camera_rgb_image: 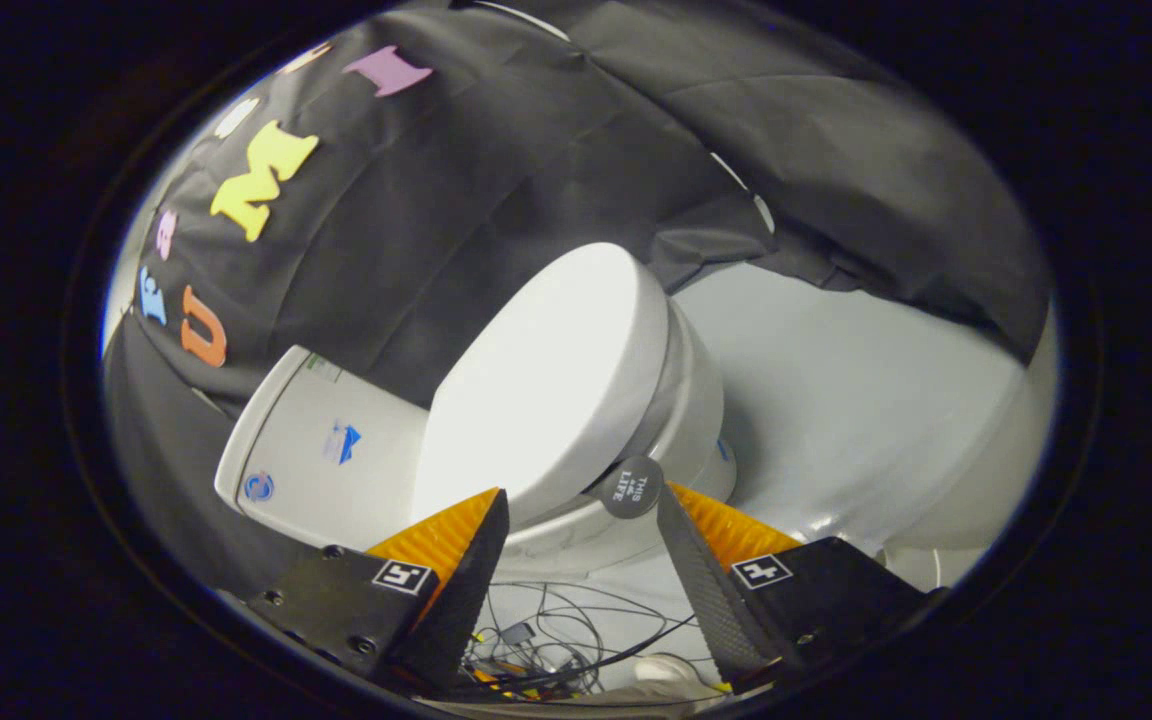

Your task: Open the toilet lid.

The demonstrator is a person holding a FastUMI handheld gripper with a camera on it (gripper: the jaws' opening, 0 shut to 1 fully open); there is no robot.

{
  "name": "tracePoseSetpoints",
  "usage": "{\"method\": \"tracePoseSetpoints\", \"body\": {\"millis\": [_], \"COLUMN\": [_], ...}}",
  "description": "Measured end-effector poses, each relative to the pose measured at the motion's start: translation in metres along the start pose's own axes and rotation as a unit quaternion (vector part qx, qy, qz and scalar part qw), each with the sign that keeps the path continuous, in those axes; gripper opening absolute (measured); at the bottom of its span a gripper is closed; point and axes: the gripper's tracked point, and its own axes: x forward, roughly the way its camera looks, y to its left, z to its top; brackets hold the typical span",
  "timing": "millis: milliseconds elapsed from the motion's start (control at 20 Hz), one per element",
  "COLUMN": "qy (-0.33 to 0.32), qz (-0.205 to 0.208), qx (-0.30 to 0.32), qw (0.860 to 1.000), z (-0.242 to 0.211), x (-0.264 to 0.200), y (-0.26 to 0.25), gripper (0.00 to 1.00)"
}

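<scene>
A white toilet stands just ahead of my fingers, seen tilted. Its white lid (pixel 551 385) is lifted a little off the seat (pixel 681 420) on the side nearest me. A small round dark tab (pixel 633 487) sticks out from the lid's rim, just ahead of the right finger. The cistern (pixel 321 455) lies beyond the left finger. My gripper (pixel 581 505) is open, its fingertips spread either side of the lid's near edge, with the rim and bowl between them. Neither finger presses on the lid.
Black cloth hangs behind and around the toilet. A pale floor (pixel 856 400) spreads to the right of the bowl. A tangle of dark cables (pixel 556 640) lies on the floor between and below my fingers.
</scene>
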Motion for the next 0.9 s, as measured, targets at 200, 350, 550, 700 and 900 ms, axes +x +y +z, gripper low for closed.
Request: {"method": "tracePoseSetpoints", "body": {"millis": [200, 350, 550, 700, 900], "qy": [0.021, 0.033, 0.042, 0.045, 0.052], "qz": [-0.007, -0.001, 0.034, 0.036, 0.058], "qx": [0.051, 0.082, 0.133, 0.189, 0.219], "qw": [0.998, 0.996, 0.99, 0.98, 0.973], "z": [-0.002, -0.007, -0.001, 0.0, -0.004], "x": [0.016, 0.026, 0.03, 0.036, 0.041], "y": [-0.013, -0.017, -0.015, -0.023, -0.022], "gripper": [0.94, 0.9, 0.8, 0.71, 0.56]}}
